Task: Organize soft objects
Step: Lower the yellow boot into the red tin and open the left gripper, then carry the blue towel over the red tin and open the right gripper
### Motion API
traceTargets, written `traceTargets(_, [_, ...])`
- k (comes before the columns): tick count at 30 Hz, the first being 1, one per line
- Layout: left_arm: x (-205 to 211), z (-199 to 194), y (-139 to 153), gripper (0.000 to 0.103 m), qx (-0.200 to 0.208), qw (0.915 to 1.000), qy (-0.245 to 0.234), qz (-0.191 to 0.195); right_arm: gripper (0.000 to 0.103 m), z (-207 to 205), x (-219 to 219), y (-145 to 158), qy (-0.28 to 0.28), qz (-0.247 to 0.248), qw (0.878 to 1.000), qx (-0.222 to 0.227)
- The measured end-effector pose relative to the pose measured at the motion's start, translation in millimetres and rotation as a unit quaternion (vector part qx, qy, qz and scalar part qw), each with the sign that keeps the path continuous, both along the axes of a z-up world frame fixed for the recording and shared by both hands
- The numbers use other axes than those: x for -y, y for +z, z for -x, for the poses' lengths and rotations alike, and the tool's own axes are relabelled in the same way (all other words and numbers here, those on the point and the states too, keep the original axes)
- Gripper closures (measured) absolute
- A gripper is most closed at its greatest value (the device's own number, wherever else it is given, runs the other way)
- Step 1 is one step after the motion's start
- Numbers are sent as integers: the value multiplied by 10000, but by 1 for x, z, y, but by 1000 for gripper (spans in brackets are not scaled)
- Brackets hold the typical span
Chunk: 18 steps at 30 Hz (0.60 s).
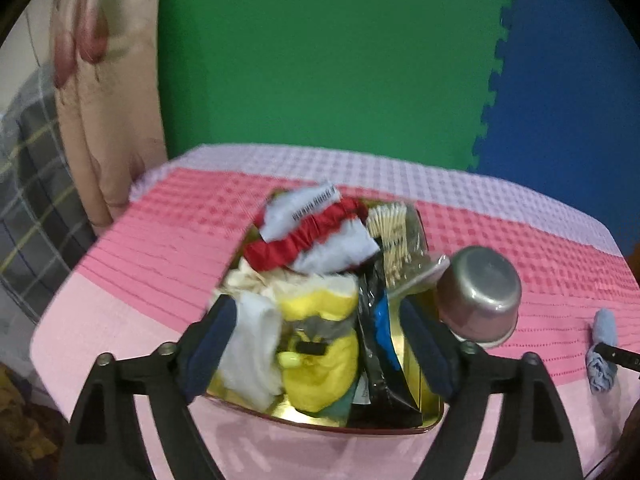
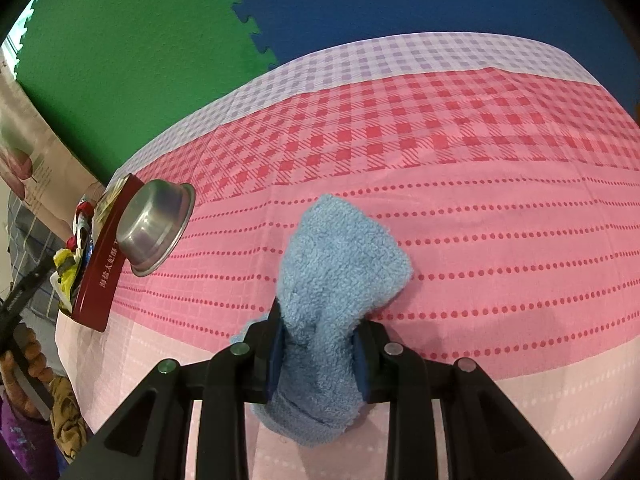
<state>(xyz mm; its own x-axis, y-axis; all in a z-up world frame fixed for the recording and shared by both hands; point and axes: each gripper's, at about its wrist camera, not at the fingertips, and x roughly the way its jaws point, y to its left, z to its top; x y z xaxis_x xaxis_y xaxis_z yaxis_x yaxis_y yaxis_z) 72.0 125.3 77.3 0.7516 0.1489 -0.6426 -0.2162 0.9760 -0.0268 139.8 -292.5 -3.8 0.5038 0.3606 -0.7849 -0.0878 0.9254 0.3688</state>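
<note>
A red tin (image 1: 320,427) with a gold inside stands on the pink cloth, packed with a white cloth (image 1: 256,356), a yellow plush toy (image 1: 324,364), a red ruffled fabric piece (image 1: 304,240) and a black packet (image 1: 376,364). My left gripper (image 1: 320,346) hangs open over the tin's near end, its fingers on either side of the white cloth and the plush. My right gripper (image 2: 318,354) is shut on a fluffy blue cloth (image 2: 340,264), whose far end rests on the table. The blue cloth (image 1: 602,344) also shows at the right edge of the left wrist view.
A steel bowl (image 1: 480,292) leans tilted against the tin's right side, also seen as the steel bowl (image 2: 156,224) beside the red tin (image 2: 100,276). A bag of cotton swabs (image 1: 394,236) lies in the tin. Green and blue foam mats back the table. A person's hand (image 2: 34,360) shows at left.
</note>
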Motion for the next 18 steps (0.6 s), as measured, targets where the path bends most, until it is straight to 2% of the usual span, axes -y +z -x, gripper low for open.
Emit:
traceTargets(3, [1, 14, 14, 14, 225, 9995, 143, -166, 75, 0, 1, 0, 1, -37, 10000, -11])
traceTargets(7, [-1, 40, 25, 12, 362, 9989, 313, -13, 75, 2, 3, 2, -12, -113, 9999, -34])
traceTargets(12, [5, 78, 20, 12, 203, 9987, 354, 303, 75, 6, 0, 12, 42, -251, 9997, -13])
traceTargets(18, [18, 106, 0, 12, -157, 9988, 295, 363, 74, 9, -28, 39, 421, -497, 9978, 113])
